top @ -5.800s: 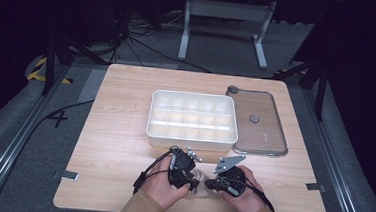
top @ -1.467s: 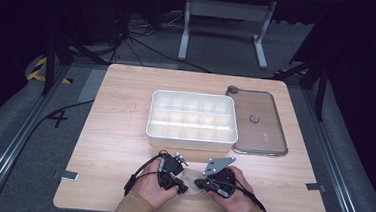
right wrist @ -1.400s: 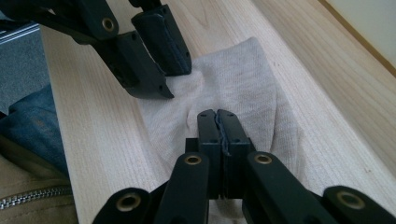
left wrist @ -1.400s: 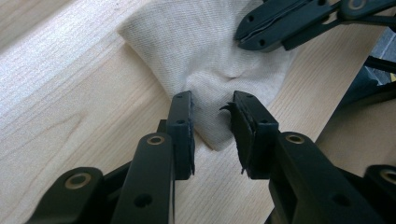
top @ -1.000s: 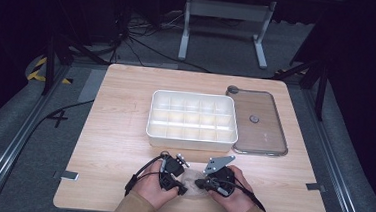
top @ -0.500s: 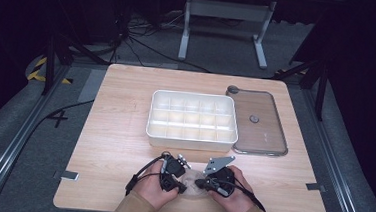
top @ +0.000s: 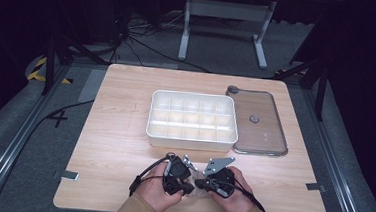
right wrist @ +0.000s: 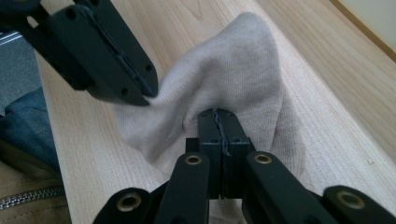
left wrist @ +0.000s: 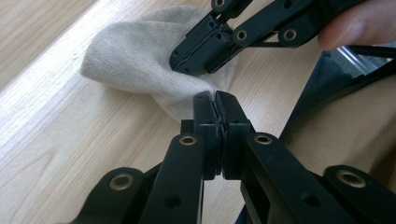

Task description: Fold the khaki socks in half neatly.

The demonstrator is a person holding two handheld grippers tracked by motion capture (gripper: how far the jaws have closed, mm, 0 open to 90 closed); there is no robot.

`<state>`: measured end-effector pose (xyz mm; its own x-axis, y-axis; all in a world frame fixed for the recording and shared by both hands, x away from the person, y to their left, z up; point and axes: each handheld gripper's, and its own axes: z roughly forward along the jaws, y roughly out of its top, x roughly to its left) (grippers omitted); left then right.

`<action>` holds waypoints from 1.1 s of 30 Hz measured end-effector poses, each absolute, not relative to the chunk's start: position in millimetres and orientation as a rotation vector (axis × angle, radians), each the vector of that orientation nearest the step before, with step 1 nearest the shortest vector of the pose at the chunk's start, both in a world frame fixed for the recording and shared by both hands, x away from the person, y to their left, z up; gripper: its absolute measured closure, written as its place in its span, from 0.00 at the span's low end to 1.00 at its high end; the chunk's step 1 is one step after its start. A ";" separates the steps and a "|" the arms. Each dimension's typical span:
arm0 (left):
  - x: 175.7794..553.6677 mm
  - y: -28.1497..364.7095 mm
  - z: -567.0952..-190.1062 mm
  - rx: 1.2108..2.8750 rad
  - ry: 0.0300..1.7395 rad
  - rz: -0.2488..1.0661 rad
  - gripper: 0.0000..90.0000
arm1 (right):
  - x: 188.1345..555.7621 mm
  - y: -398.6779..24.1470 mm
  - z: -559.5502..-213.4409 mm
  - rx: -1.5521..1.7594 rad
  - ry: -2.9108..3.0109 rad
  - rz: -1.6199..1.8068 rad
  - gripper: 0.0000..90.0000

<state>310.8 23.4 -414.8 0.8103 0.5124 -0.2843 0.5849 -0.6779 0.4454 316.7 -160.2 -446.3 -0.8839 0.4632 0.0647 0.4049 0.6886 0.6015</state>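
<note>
A small beige knitted cloth [left wrist: 135, 60], perhaps a sock, lies bunched on the wooden table [top: 124, 131] near its front edge. My left gripper [left wrist: 215, 97] is shut on one fold of the cloth, which is pinched between its pads. My right gripper [right wrist: 217, 113] is shut on another fold of the cloth [right wrist: 238, 60]. The two grippers meet tip to tip, a short way apart. In the high view the left gripper [top: 185, 186] and right gripper [top: 203, 183] sit side by side in the person's hands, which hide most of the cloth.
A white tray [top: 191, 142] divided into several compartments stands at the table's middle, beyond the hands. A clear lid [top: 269, 136] lies flat to its right. A tan sleeve and dark trousers show at the near edge.
Since the oldest frame both hands have drawn slightly toward the near edge and leftward. Over the last second the high view shows no visible shift.
</note>
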 end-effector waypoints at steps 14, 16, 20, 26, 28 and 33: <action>325.9 43.7 -421.6 2.470 0.937 -0.123 0.97 | 317.5 -162.0 -446.9 0.729 2.800 0.977 1.00; 326.6 43.0 -423.2 2.476 0.943 -0.114 0.98 | 317.4 -162.3 -447.1 0.728 2.798 0.980 1.00; 329.8 38.8 -431.2 2.484 0.954 -0.105 0.99 | 317.1 -162.8 -447.5 0.727 2.795 0.986 1.00; 331.0 31.7 -437.8 2.504 0.941 -0.124 1.00 | 316.3 -163.2 -448.0 0.738 2.789 0.995 1.00; 329.4 27.5 -439.9 2.516 0.940 -0.143 1.00 | 316.0 -163.6 -448.1 0.739 2.788 0.999 1.00; 328.1 24.5 -437.5 2.509 0.906 -0.142 1.00 | 315.7 -163.5 -448.3 0.737 2.784 0.998 1.00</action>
